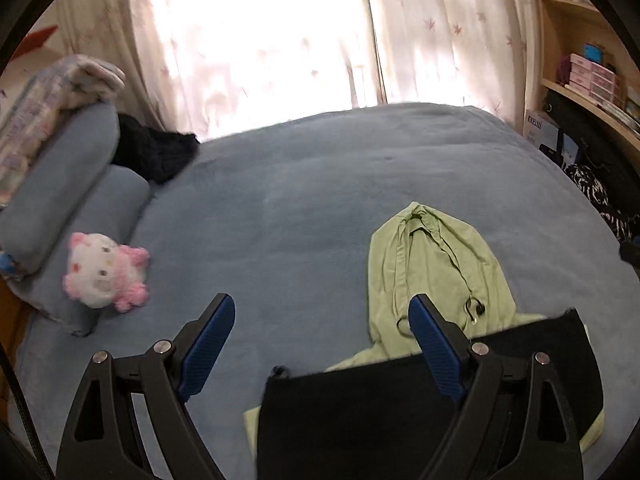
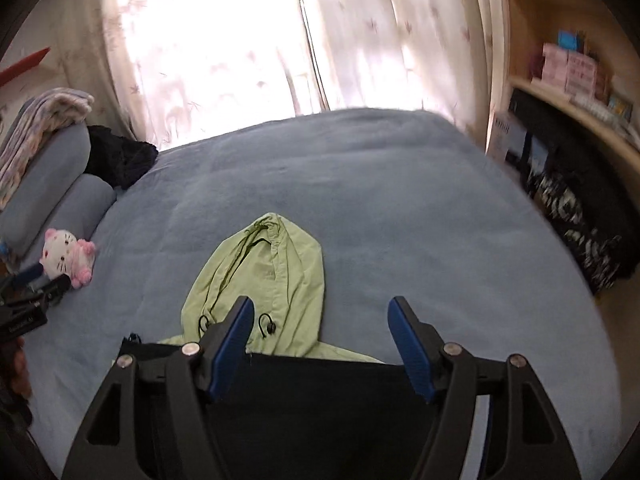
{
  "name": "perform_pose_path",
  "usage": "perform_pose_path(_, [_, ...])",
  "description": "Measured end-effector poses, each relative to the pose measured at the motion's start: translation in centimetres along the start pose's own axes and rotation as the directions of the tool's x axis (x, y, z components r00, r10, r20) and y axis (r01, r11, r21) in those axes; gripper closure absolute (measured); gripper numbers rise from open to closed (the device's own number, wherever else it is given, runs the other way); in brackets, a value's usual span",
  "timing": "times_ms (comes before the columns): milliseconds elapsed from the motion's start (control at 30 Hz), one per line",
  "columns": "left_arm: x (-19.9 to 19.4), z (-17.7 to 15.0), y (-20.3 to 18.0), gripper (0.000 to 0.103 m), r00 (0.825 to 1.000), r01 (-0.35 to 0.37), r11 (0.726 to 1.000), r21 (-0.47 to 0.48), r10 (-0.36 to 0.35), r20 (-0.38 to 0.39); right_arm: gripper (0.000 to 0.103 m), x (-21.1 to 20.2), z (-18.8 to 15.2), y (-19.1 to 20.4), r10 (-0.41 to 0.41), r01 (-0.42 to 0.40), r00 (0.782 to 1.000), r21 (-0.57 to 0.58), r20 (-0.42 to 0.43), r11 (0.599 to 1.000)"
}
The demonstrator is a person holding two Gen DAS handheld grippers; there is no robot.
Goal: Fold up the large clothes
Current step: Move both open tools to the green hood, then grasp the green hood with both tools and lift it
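Note:
A light green hooded jacket point(image 1: 432, 264) lies on the blue bed, hood pointing toward the window; it also shows in the right wrist view point(image 2: 276, 280). Its black body part point(image 1: 360, 412) is folded over the green, near the cameras, and also shows in the right wrist view point(image 2: 320, 408). My left gripper point(image 1: 322, 308) is open and empty above the bed, just left of the hood. My right gripper point(image 2: 322, 312) is open and empty above the hood's right edge and the black fold. The left gripper also shows at the left edge of the right wrist view point(image 2: 36, 284).
A pink and white plush cat point(image 1: 106, 274) lies by blue pillows point(image 1: 60, 184) at the left. A dark garment point(image 1: 154, 152) sits near the curtains. Wooden shelves point(image 1: 588, 92) and patterned dark fabric point(image 2: 576, 216) stand right of the bed point(image 1: 300, 200).

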State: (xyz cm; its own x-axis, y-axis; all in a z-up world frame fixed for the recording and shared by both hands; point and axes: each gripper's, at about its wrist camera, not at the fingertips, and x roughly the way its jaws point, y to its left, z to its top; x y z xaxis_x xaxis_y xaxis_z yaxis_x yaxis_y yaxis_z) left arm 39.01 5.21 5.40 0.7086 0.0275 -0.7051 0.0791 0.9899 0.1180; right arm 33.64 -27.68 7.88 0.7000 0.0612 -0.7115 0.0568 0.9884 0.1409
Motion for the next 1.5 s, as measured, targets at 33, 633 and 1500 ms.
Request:
perform_pose_path(33, [1.5,0.4,-0.1,0.015,1.000,0.005,1.000,0.000,-0.005,-0.015,0.033,1.6,0.4,-0.3,0.010,-0.009,1.000,0.017,-0.016,1.000])
perform_pose_path(633, [28.5,0.2,-4.3,0.016,0.945,0.116,0.993,-0.002,-0.111,-0.309,0.034,27.2,2.2,-1.4,0.114,-0.083,0.955,0.122,-0.274,0.989])
perform_pose_path(1500, [20.9,0.2,-2.1,0.103,0.987,0.058,0.998,0.012,-0.056,-0.148,0.098,20.0,2.9,-1.0,0.196,-0.197,0.980,-0.018,-0.044,0.980])
